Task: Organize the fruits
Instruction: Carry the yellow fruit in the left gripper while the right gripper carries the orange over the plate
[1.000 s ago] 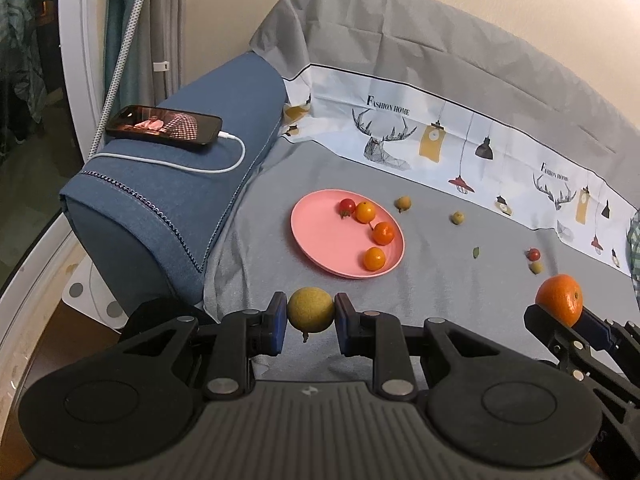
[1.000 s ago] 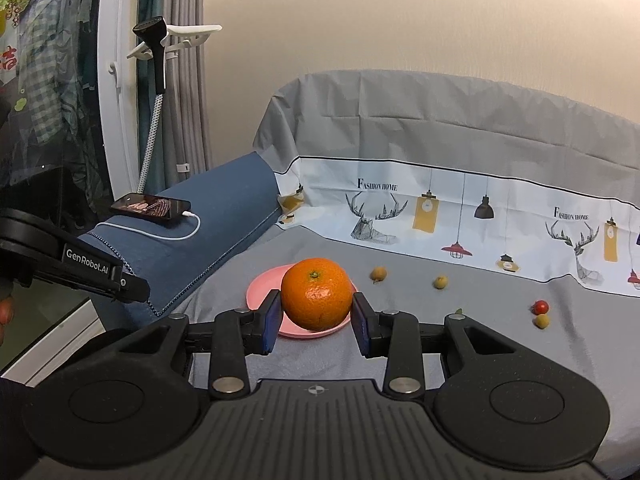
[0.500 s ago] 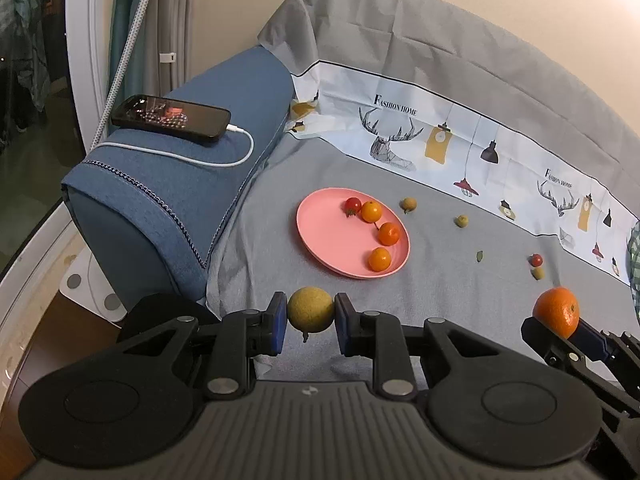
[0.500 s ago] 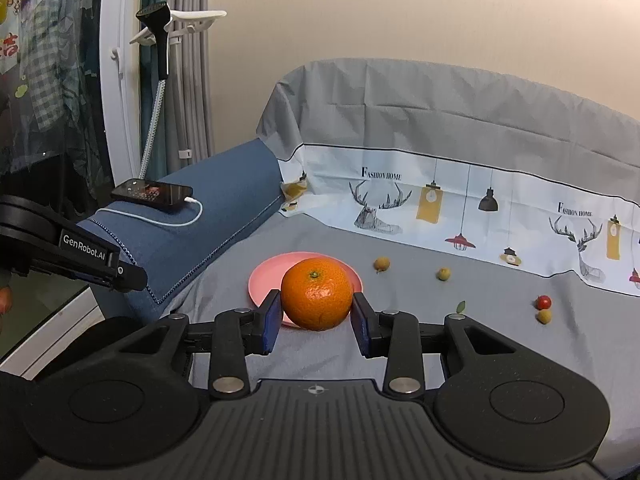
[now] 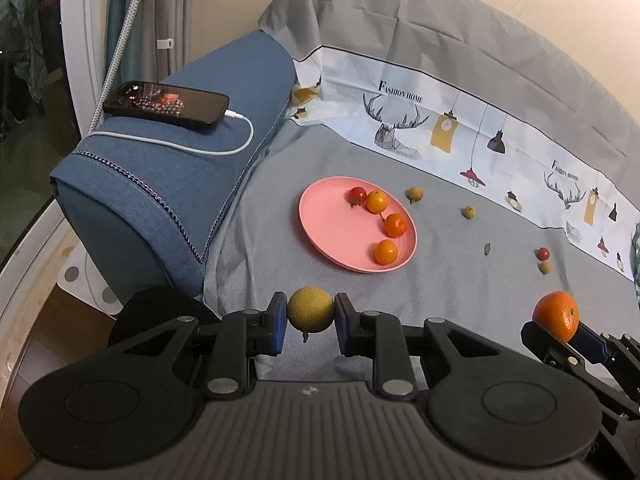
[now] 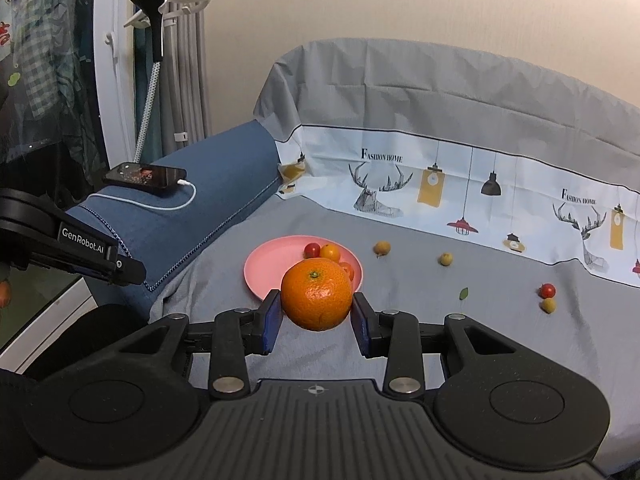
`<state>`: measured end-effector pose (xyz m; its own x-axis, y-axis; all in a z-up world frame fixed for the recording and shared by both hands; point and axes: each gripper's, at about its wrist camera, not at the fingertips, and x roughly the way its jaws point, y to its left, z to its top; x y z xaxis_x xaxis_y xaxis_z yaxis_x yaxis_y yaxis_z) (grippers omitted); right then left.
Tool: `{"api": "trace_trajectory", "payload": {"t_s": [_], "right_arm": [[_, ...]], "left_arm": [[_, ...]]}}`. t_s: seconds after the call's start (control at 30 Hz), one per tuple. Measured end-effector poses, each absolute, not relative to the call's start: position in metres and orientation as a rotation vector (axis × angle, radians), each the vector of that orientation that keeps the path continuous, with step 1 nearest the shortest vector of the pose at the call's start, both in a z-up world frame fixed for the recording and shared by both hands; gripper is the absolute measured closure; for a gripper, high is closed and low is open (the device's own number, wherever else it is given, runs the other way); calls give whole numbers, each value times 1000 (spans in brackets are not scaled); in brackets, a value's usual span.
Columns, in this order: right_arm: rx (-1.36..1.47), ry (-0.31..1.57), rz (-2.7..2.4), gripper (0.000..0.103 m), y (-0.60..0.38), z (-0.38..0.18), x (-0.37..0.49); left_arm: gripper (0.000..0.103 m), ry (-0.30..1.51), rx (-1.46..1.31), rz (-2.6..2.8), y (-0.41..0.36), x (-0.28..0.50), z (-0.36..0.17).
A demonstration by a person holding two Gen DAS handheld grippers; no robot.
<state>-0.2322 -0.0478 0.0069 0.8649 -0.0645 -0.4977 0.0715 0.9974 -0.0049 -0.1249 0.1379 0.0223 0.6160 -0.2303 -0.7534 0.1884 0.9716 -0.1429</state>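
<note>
Orange (image 6: 317, 295) sits clamped in the right tongs (image 6: 317, 322); left tongs (image 5: 310, 322) pinch a yellowish round fruit (image 5: 310, 309).

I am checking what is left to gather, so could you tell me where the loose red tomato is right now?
The red tomato lies on the grey sheet far right of the pink plate, touching a small yellow fruit just in front of it.

The left hand-held gripper (image 5: 310, 322) is matt black plastic with silvery metal rivets and blue pads; its ribbed body looks slightly rough. The round tan fruit (image 5: 310, 309) has a dull, grainy skin, the orange (image 6: 317, 295) a pitted, faintly shiny peel. The pink plate (image 5: 320, 216) is smooth plastic, satin-finished. The grey cover (image 5: 440, 280) is matt woven cloth, as is the blue cushion (image 5: 168, 184). The phone (image 5: 166, 102) is glossy.
</note>
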Motion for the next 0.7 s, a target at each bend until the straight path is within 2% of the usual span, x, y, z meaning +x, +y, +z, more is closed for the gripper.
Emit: {"api": "trace_trajectory", "payload": {"t_s": [0.7], "right_arm": [[30, 601, -84, 65, -60, -9, -172]], "left_arm": [[75, 927, -41, -216, 123, -61, 6]]}}
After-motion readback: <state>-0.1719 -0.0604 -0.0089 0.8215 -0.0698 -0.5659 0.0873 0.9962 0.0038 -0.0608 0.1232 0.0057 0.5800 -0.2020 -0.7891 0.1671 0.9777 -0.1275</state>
